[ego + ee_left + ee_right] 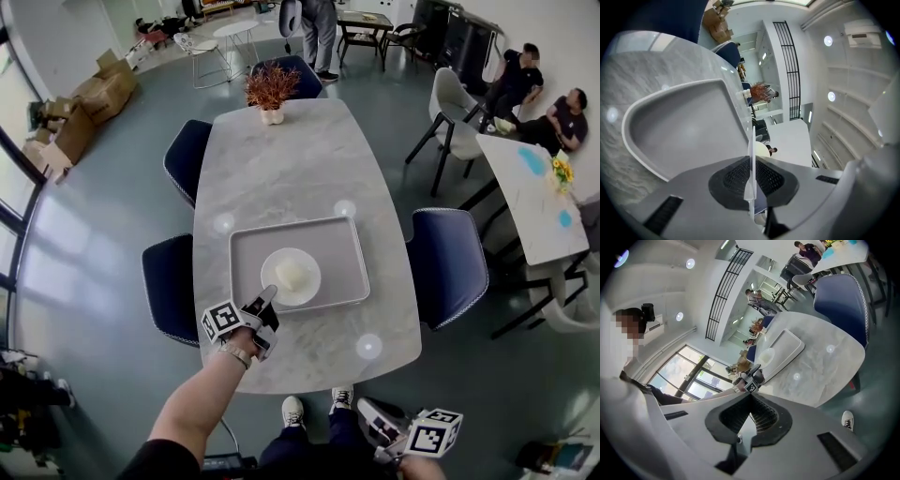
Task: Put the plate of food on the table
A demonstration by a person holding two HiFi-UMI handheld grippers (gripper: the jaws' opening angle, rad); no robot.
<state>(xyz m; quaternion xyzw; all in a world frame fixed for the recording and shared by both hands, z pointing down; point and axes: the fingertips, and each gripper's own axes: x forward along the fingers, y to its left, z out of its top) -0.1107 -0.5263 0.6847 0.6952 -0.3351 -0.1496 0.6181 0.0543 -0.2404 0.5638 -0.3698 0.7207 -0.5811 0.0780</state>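
Note:
A white plate (302,284) with a pale block of food (291,273) lies in a grey tray (246,272) on the marble table (300,169). My left gripper (267,292) reaches over the tray's near left corner and is shut on the plate's near rim. In the left gripper view that rim (751,140) shows as a thin white edge pinched between the pads, with the tray (679,122) beyond. My right gripper (367,412) hangs below the table's near edge by my legs, shut with nothing in it. From the right gripper view, the plate (766,355) and tray (787,345) are far off.
A reddish plant in a white pot (271,91) stands at the table's far end. Dark blue chairs (186,155) (171,286) (448,265) flank the table. Another white table (530,192) and seated people are at the right; cardboard boxes (94,98) are at the far left.

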